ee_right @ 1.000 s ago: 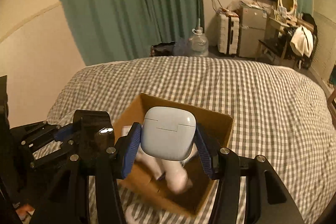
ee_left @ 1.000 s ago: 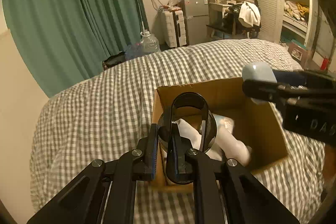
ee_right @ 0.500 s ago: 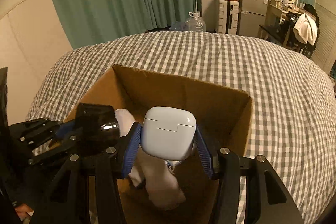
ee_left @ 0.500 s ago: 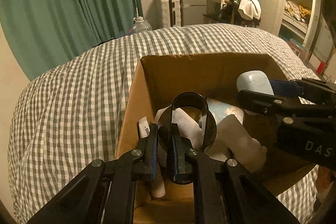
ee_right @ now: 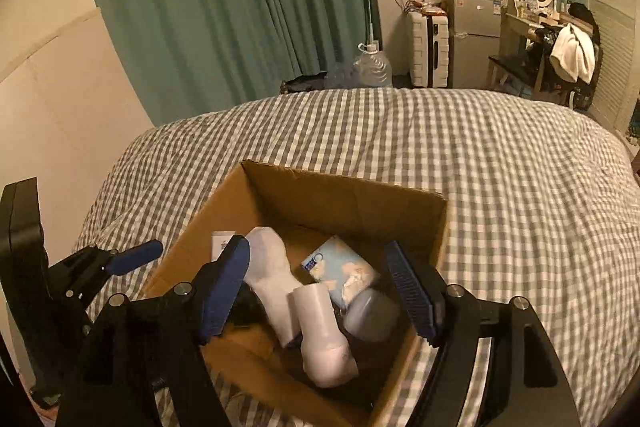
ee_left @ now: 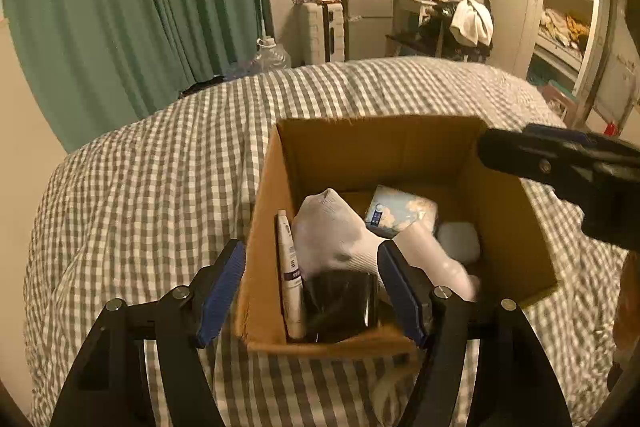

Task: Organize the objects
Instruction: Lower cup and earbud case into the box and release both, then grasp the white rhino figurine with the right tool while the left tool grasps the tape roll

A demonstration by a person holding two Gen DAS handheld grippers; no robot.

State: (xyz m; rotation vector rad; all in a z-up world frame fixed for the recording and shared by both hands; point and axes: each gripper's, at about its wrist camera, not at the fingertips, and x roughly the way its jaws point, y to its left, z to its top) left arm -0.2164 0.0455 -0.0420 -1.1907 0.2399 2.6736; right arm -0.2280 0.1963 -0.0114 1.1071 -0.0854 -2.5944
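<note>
Both my jaws stand wide and hold nothing. My left gripper [ee_left: 310, 291] hangs over the near wall of the cardboard box [ee_left: 360, 147], one finger outside that wall and the other over the inside. My right gripper [ee_right: 320, 287] hangs over the box's middle, both fingers above the contents.

The box sits on the checked bed [ee_left: 140, 187], and everything I can see of the task's things lies inside it. The black cup [ee_left: 340, 303] rests in the near corner directly below my left jaws, lying on its side as far as I can judge. The tube [ee_left: 290, 275] leans against the left wall beside it, long axis running from near to far, cap end away from me. The white socks [ee_right: 288, 291] lie across the middle, their long axes running near to far under my right jaws. The earbud case [ee_right: 370, 313] sits touching the lower sock's right side, just beside the blue tissue pack [ee_right: 340, 273].

I judge both drops done. The coming move is straight up and out, each gripper clear of the box walls; my left finger straddling the wall is the one to watch.
</note>
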